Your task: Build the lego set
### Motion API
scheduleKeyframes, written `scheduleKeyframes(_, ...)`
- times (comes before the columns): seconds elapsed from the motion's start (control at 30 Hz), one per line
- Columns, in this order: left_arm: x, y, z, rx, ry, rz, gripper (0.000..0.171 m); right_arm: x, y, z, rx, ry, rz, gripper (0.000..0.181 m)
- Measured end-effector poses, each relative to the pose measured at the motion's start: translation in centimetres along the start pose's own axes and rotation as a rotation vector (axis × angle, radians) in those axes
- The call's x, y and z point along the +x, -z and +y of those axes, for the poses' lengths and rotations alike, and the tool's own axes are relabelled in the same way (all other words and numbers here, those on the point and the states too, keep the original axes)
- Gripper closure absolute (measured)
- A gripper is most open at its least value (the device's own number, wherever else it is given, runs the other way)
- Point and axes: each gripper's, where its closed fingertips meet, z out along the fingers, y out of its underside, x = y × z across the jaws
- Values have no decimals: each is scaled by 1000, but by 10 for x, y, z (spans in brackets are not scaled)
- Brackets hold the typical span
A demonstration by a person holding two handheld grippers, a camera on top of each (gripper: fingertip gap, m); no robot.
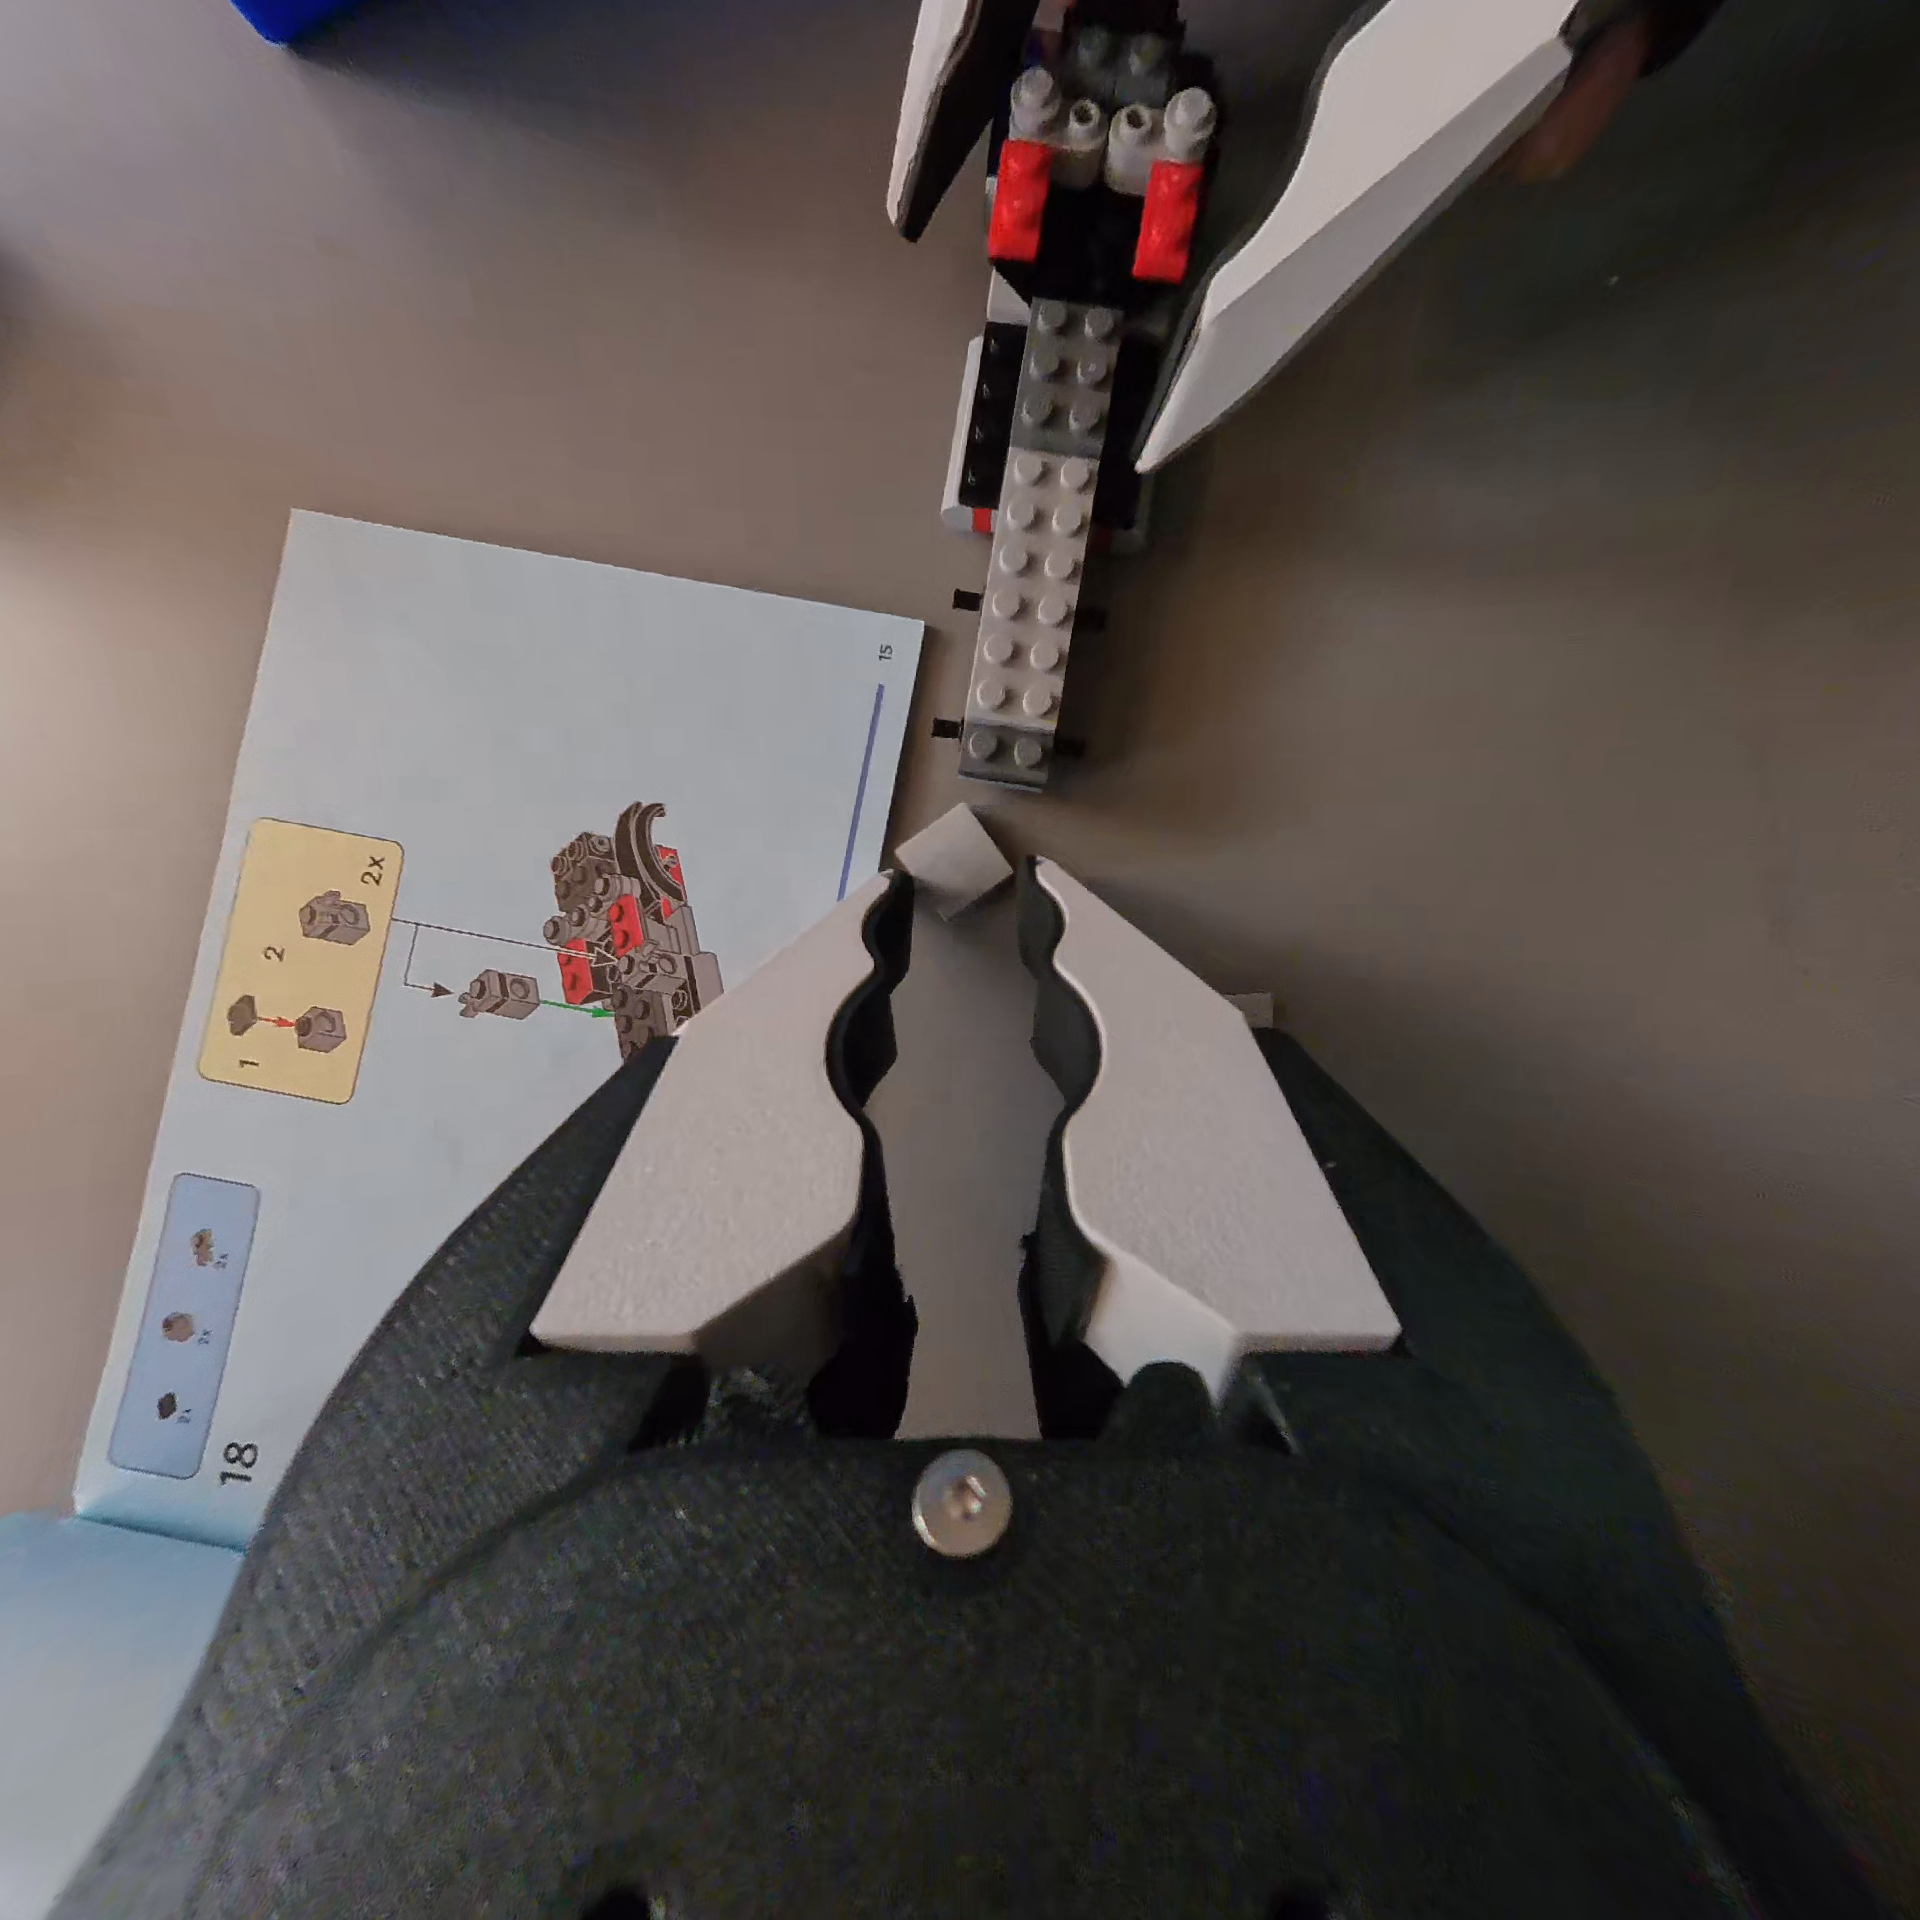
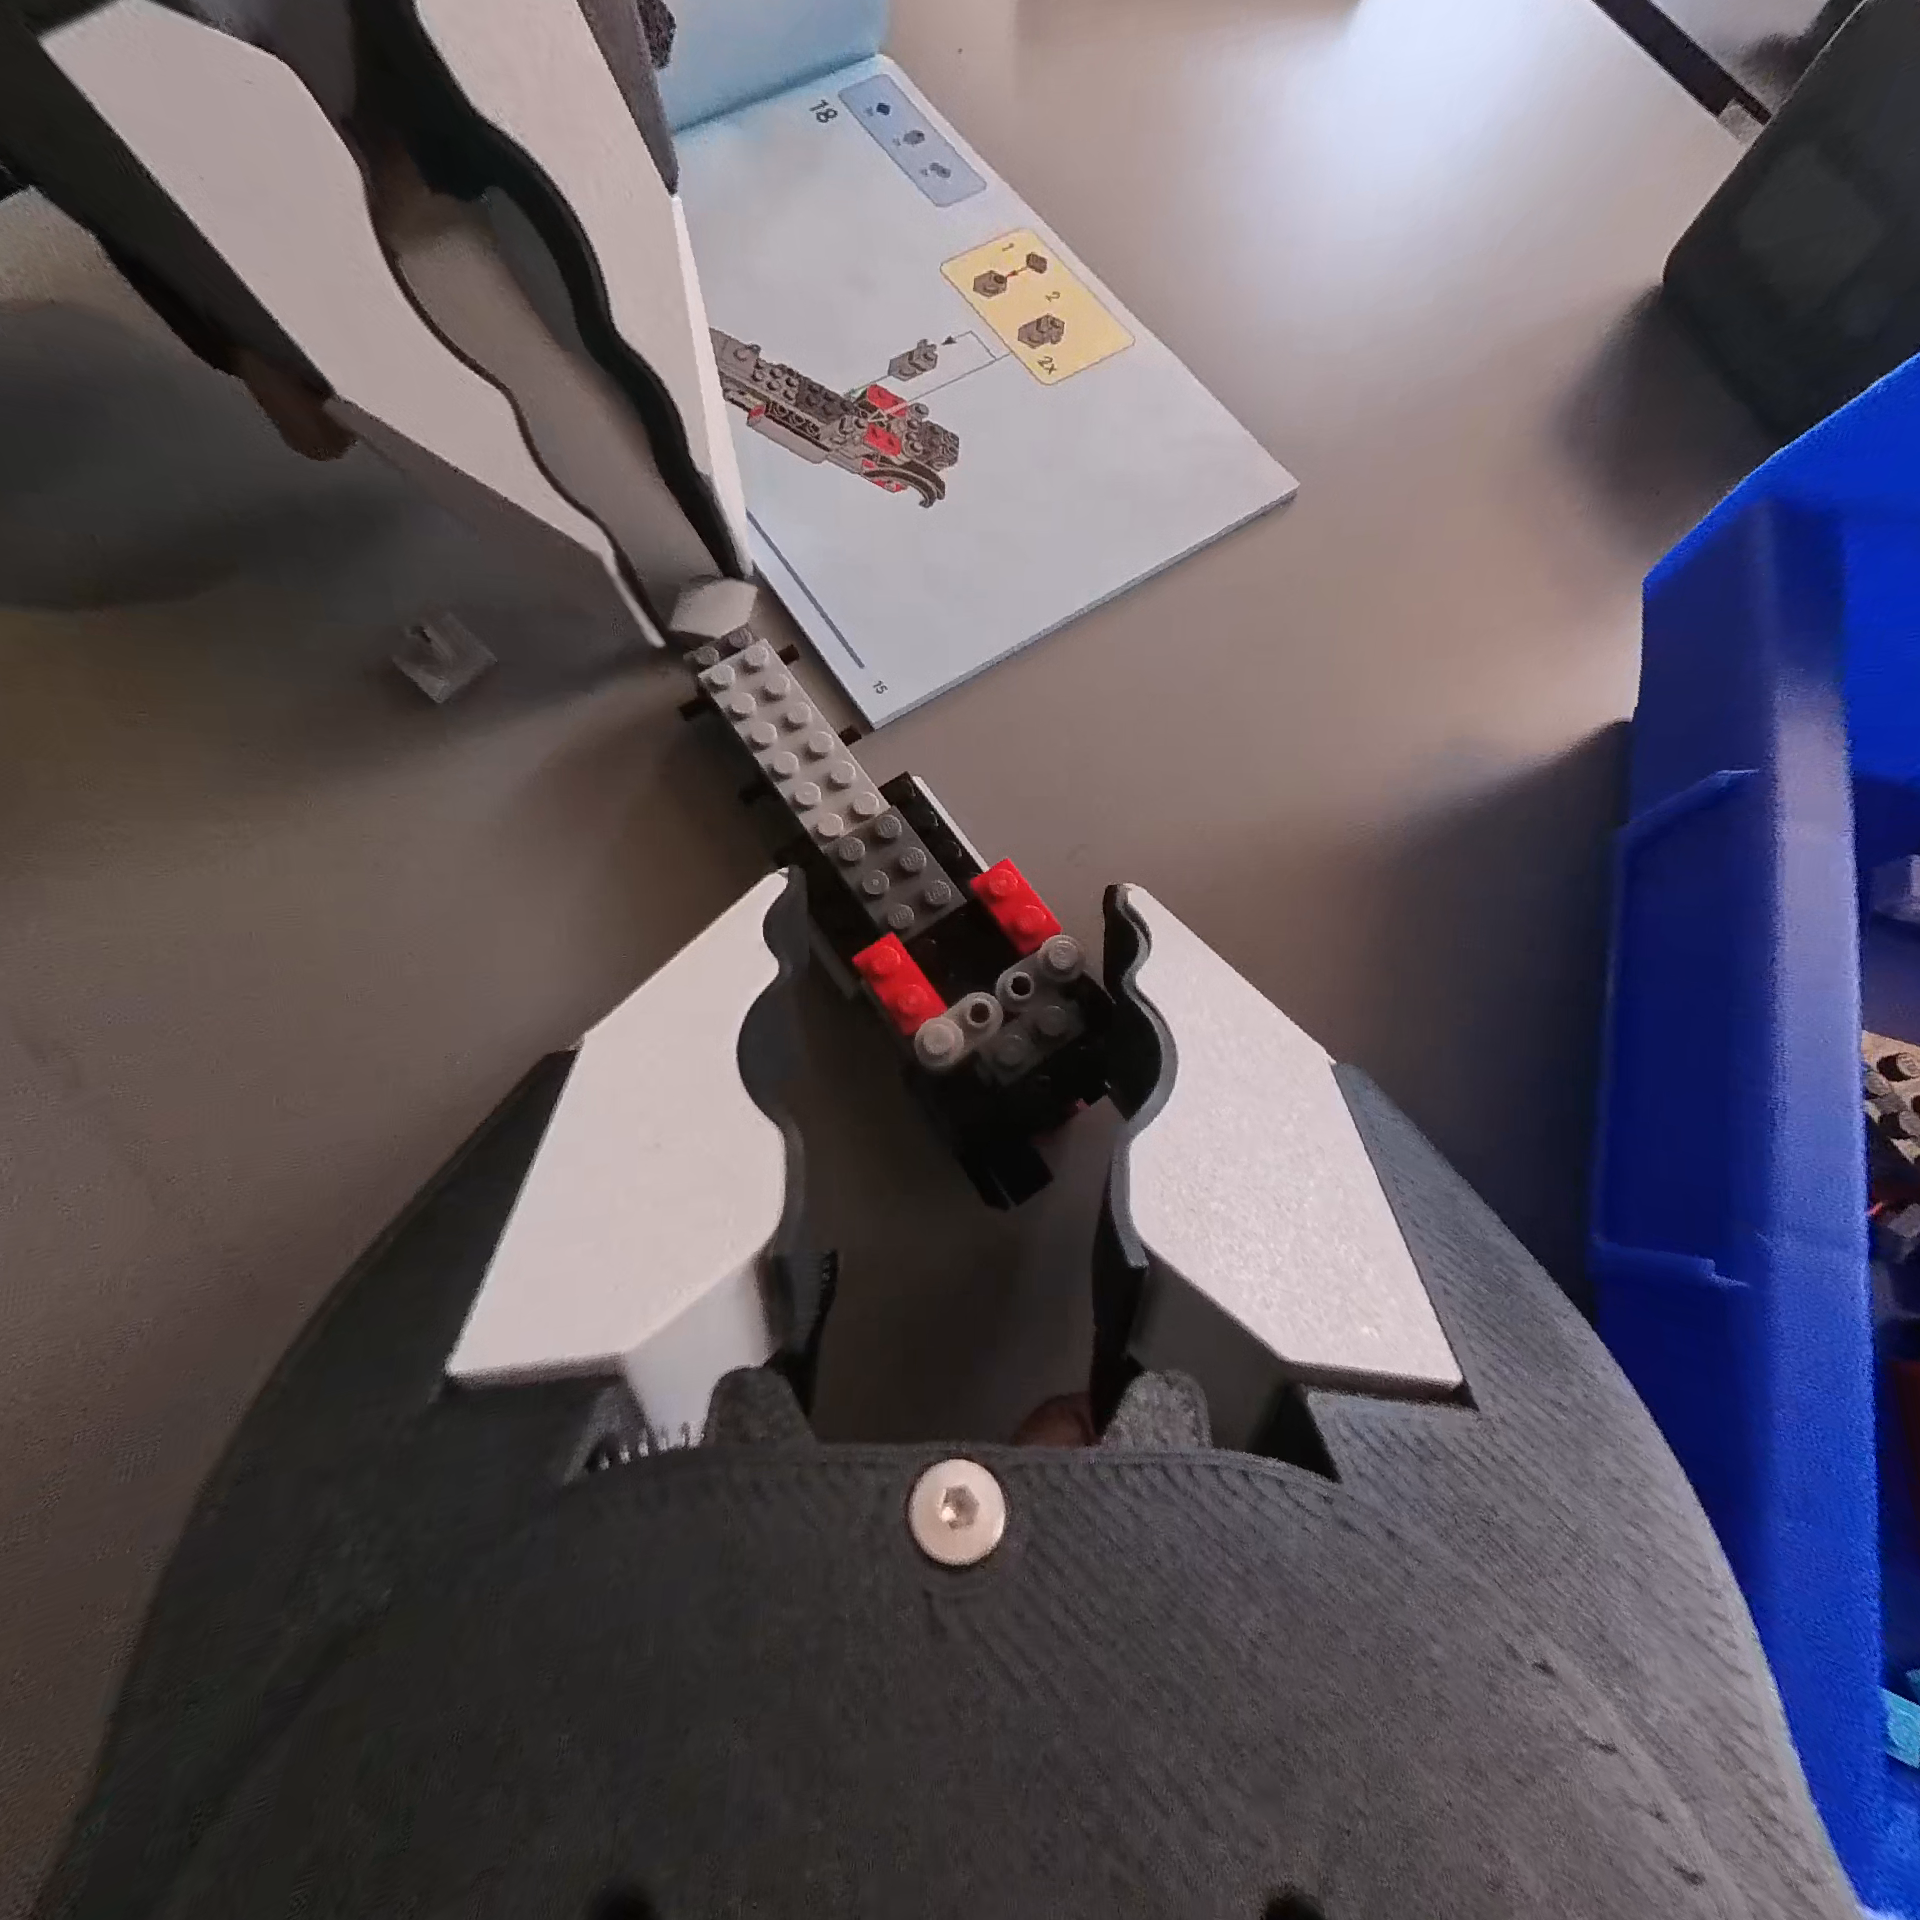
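Left tool [image 1: 958,878] is pinching a small grey piece [image 1: 954,876] near the model [image 1: 1039,582].
Right tool [image 2: 951,951], spread around it (loosely), is risking the model sliding under pressing.

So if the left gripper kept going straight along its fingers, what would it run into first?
Probably the near end of the lego model. The left gripper, shut on a small light grey piece, points at the model's grey studded strip, lying just ahead on the table. Height above the studs is unclear, so it might pass over them.
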Motion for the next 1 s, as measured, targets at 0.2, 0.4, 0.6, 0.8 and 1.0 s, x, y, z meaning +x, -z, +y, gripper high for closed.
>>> scheduleKeyframes(0.2, 1, -2, -4, 30, 2, 19, 152, -1, 0, 1, -3, -9, -16, 128)
scheduleKeyframes(0.4, 3, 8, -13, 129, 15, 95, 153, -1, 0, 1, -2, -14, -18, 128)
scheduleKeyframes(0.6, 6, 13, -22, 204, 0, 142, 153, -4, 2, -1, 11, -1, -38, 135)
scheduleKeyframes(0.8, 3, 10, -21, 210, -24, 124, 153, -7, 1, 0, 3, 32, -52, 116)
scheduleKeyframes(1.0, 4, 9, -23, 217, -52, 114, 152, 0, -1, 3, -22, 50, 1, 119)
